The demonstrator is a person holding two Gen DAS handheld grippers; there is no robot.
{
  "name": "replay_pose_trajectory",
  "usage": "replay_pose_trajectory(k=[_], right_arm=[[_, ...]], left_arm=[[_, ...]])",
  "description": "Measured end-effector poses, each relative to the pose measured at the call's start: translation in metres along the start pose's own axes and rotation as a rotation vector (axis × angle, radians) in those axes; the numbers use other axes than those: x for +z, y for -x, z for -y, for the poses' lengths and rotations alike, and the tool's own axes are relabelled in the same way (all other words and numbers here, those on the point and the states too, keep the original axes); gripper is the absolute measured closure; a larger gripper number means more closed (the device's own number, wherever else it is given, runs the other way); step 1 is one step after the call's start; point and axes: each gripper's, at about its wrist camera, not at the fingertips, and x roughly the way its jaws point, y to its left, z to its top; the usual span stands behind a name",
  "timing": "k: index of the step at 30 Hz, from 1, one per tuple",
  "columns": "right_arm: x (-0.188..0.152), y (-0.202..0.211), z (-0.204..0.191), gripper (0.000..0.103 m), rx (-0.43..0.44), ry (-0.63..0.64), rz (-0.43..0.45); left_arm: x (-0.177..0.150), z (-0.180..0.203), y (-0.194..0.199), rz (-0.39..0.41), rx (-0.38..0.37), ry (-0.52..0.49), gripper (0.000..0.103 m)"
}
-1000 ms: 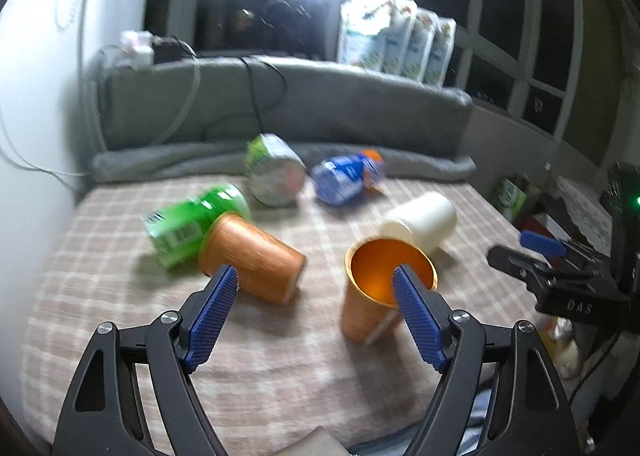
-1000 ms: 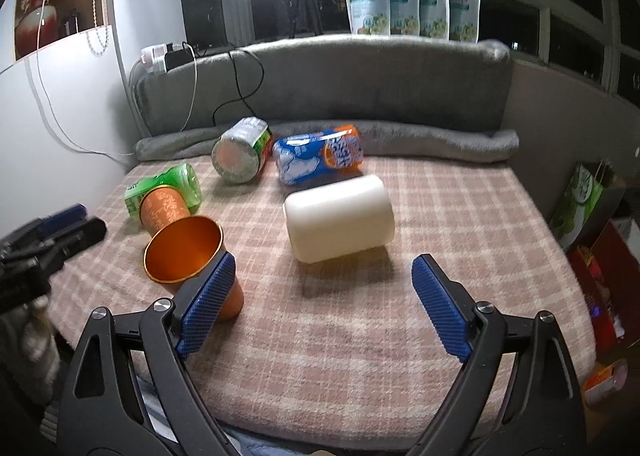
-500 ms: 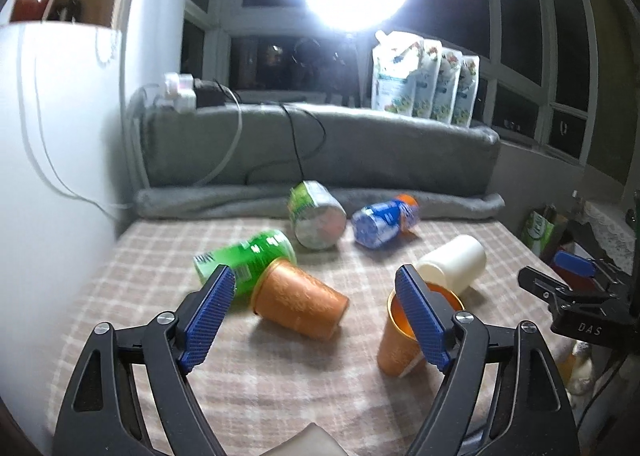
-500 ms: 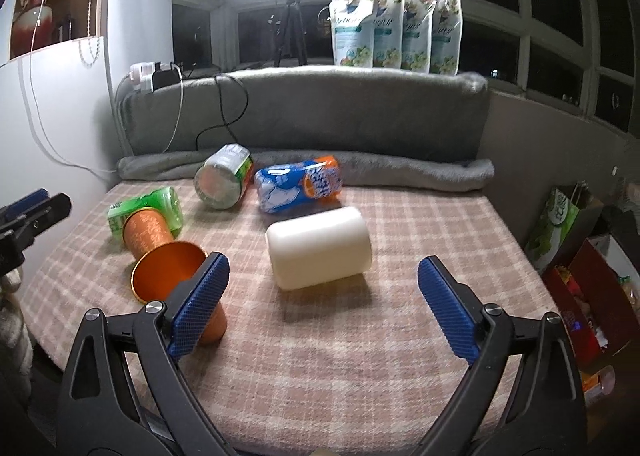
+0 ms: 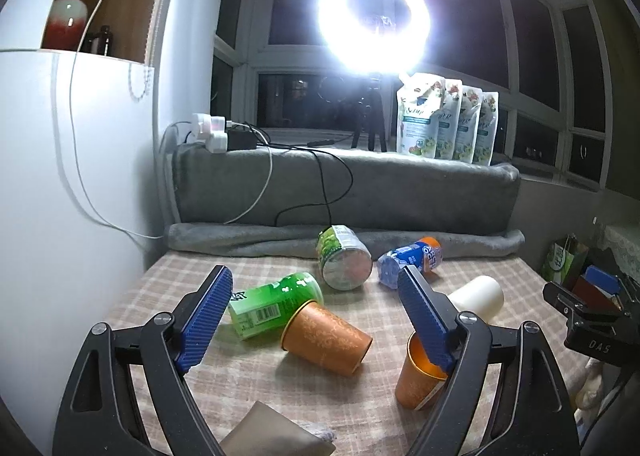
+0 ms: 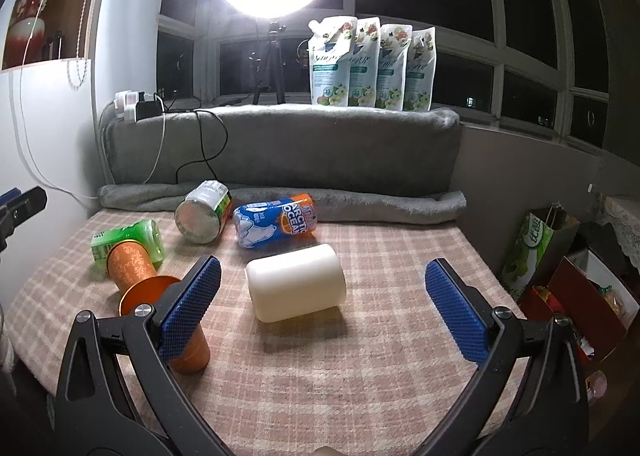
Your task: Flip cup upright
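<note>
Your left gripper (image 5: 316,320) is spread wide, gripping nothing; the orange metal cup lying on its side (image 5: 326,338) sits between its blue pads on the checked tablecloth (image 5: 256,388). Your right gripper (image 6: 332,308) gapes too, the white plastic cup on its side (image 6: 296,288) just ahead

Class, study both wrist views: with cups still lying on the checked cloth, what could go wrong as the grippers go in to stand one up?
1. The lying orange cup touches the green can; gripping it may set the can rolling.
2. The upright orange cup stands near the table's front edge, beside the open left gripper; a sweep could topple it.
3. The white cup lies on its side and may roll from the open right gripper.
</note>
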Motion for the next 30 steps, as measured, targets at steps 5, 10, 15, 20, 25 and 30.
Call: replay_pose_trajectory(k=[5, 10, 15, 20, 25, 30], right_arm=[[0.0021, 0.0012, 0.0016, 0.0, -0.005, -0.009, 0.013], [0.0029, 0.0018, 0.0019, 0.0, -0.005, -0.011, 0.017], [0.0042, 0.0027, 0.0021, 0.0, -0.008, -0.015, 0.021], [0.0044, 0.0034, 0.0022, 0.0, -0.009, -0.015, 0.023], [0.0051, 0.0036, 0.0026, 0.0, -0.009, -0.017, 0.022], [0.0054, 0.0035, 0.0029, 0.0, -0.009, -0.016, 0.023]], left_arm=[[0.0, 0.0014, 0.0005, 0.0, 0.0, -0.012, 0.017], [-0.0007, 0.0026, 0.0008, -0.008, -0.006, -0.012, 0.017], [-0.0003, 0.0024, 0.0006, -0.006, -0.009, -0.014, 0.017], [-0.0013, 0.0048, 0.0001, -0.01, -0.01, -0.019, 0.017], [-0.0015, 0.005, 0.0007, -0.009, -0.012, -0.018, 0.017], [-0.0016, 0.0057, 0.0013, -0.008, -0.013, -0.018, 0.017]])
